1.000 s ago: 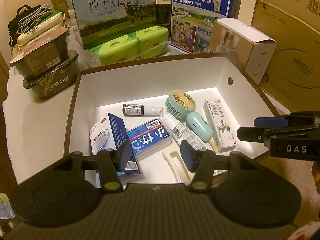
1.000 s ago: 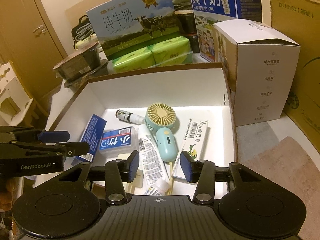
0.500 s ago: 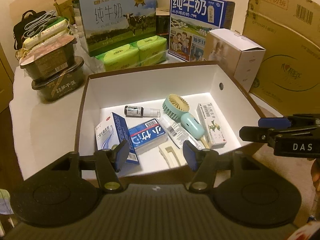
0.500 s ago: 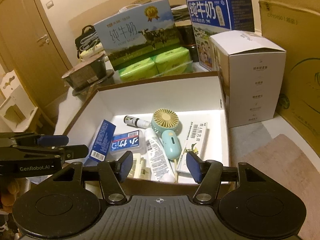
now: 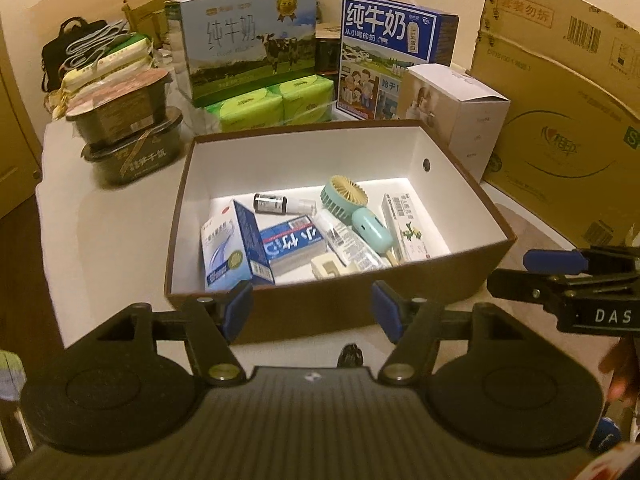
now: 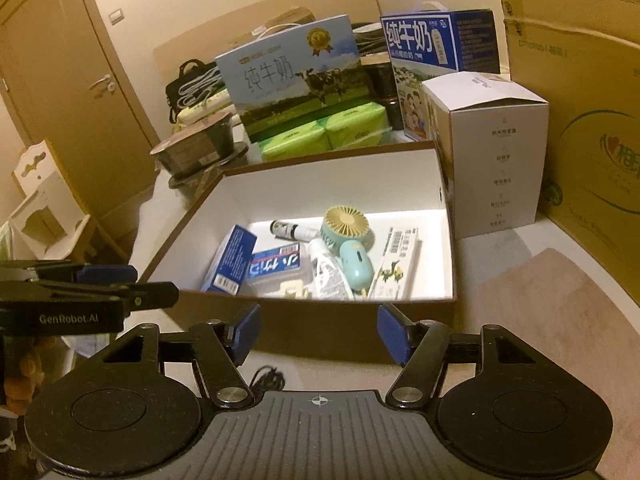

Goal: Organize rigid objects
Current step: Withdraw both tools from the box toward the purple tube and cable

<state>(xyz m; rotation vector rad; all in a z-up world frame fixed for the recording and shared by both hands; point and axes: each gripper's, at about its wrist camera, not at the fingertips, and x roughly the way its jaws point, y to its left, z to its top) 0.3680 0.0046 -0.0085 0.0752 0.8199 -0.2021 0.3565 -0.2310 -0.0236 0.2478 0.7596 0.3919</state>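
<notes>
A brown box (image 5: 320,308) (image 6: 352,184) with white inner walls holds several small items: a teal hand fan (image 5: 350,204) (image 6: 348,236), a blue-and-white carton (image 5: 232,248) (image 6: 232,258), a clear blue-labelled case (image 5: 292,246) (image 6: 276,270), a dark dropper bottle (image 5: 272,203), a tube (image 5: 348,242) and a long white carton (image 5: 406,226) (image 6: 396,260). My left gripper (image 5: 313,310) hovers in front of the box's near wall, jaws opening, nothing between them. My right gripper (image 6: 320,330) hangs likewise before the near wall, jaws opening and empty.
Behind the box stand two milk cartons (image 5: 248,40) (image 5: 388,44), green tissue packs (image 5: 272,100), stacked dark food tubs (image 5: 128,136) and a white carton (image 6: 492,148). Large cardboard boxes (image 5: 560,120) rise at the right. A door (image 6: 76,80) is at the left.
Both grippers have drawn back and up from over the box's inside to in front of its near wall, and both pairs of jaws have spread wider.
</notes>
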